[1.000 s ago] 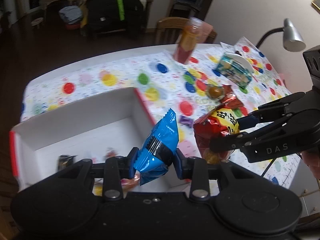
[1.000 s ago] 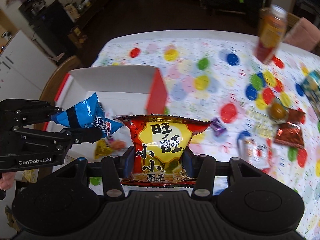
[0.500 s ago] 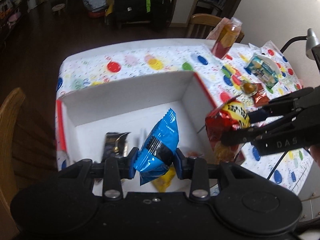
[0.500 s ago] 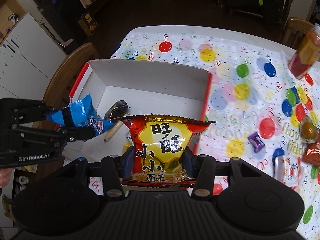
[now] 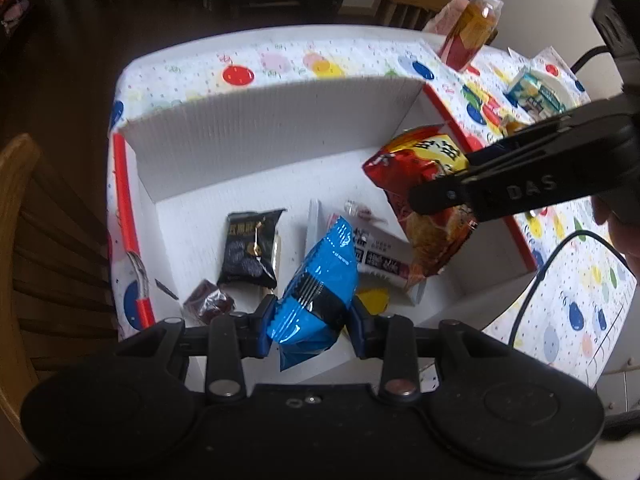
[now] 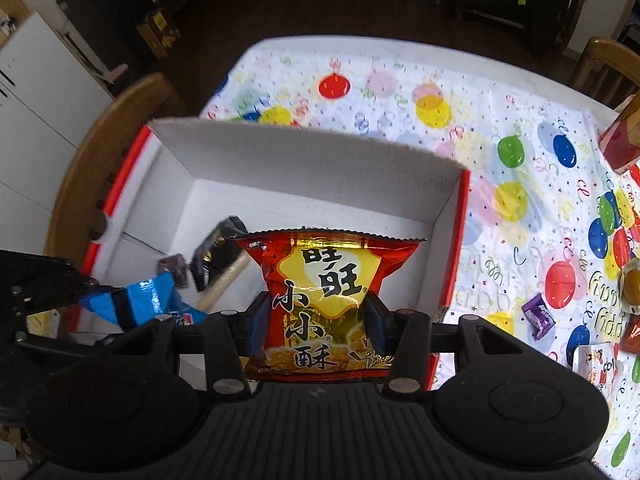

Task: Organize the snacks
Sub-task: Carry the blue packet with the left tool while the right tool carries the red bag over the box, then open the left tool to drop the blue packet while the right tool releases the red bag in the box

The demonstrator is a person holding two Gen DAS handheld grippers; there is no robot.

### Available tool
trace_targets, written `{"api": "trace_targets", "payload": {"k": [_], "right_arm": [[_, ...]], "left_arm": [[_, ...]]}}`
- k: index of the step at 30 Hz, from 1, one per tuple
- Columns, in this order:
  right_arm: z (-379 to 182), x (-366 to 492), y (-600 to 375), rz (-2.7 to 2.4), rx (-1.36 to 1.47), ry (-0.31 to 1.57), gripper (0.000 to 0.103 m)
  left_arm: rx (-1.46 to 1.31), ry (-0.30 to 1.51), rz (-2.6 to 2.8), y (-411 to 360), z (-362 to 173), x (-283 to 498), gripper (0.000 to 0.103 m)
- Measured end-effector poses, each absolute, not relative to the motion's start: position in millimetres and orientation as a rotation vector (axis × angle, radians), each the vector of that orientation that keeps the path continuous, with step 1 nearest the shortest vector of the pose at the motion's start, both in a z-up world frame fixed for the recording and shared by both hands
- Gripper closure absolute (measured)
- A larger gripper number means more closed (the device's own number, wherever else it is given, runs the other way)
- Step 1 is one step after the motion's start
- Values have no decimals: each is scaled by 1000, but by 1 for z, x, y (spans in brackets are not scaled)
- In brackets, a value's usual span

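Both tools now hang over the open box, each clamped on a snack packet.

Half a second ago we held the packets near the box's edge; now our left tool [image 5: 310, 318] grips the glossy blue foil packet [image 5: 316, 292] over the near part of the white corrugated cardboard box with red rims [image 5: 276, 120], and our right tool [image 6: 316, 322] pinches the red and yellow crisp bag with Chinese lettering [image 6: 326, 292] above its right side. Inside lie a black snack pouch [image 5: 250, 250], a dark red wrapped sweet [image 5: 210, 304], a white bar wrapper [image 5: 380, 260] and a yellow wrapper [image 5: 374, 298]. Only the right wrist view shows a small purple sweet [image 6: 538, 314] on the balloon-print counter [image 6: 520, 160]; only the left shows a green and white packet [image 5: 538, 94] far right.
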State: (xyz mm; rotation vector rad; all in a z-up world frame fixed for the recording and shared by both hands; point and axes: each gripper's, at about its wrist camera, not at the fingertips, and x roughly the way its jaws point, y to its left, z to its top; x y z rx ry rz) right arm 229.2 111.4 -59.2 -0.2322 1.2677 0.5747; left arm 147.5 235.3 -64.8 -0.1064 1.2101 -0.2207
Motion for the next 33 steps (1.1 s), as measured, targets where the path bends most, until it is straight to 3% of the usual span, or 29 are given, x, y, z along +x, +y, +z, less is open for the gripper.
{"api": "trace_targets", "payload": {"k": [21, 27, 29, 32, 33], "right_arm": [[-75, 228, 119, 551, -251, 1292, 55], [-62, 226, 113, 544, -249, 1251, 46], [-56, 225, 110, 547, -238, 1245, 43], [-47, 220, 103, 558, -220, 1232, 41], [-45, 218, 101, 563, -214, 1230, 40]], "left_arm": [[-98, 1298, -244, 228, -109, 158, 69], [-90, 1285, -215, 227, -109, 158, 66], [-82, 1278, -199, 226, -107, 158, 63], [-70, 1257, -188, 224, -102, 154, 44], [-63, 1249, -182, 224, -100, 153, 42]]}}
